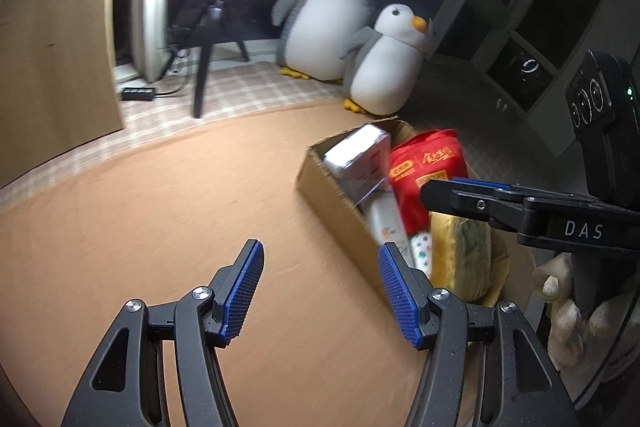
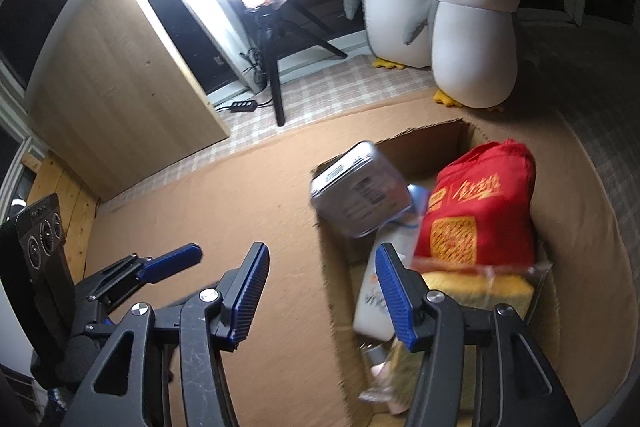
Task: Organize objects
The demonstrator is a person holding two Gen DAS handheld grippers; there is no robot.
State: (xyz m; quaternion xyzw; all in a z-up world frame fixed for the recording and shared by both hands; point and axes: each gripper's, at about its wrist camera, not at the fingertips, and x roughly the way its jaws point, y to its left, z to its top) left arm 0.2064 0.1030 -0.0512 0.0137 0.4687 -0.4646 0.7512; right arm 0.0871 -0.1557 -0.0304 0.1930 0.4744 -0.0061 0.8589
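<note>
An open cardboard box (image 1: 332,195) (image 2: 424,143) stands on the tan mat. It holds a silver tin (image 1: 358,163) (image 2: 360,195) tilted at its far end, a red pouch (image 1: 428,163) (image 2: 480,207), a white bottle (image 1: 386,223) (image 2: 376,299) and a yellow packet (image 1: 460,251) (image 2: 480,287). My left gripper (image 1: 322,291) is open and empty over the mat, left of the box; it also shows in the right wrist view (image 2: 172,261). My right gripper (image 2: 322,295) is open and empty above the box's near left wall; in the left wrist view (image 1: 440,193) it hovers over the box.
Two plush penguins (image 1: 384,67) (image 2: 472,35) stand behind the box. A lit ring light on a black tripod (image 1: 204,67) (image 2: 276,79) stands at the back on checkered flooring. A wooden panel (image 1: 56,47) (image 2: 116,87) is at left, shelving (image 1: 520,7) at right.
</note>
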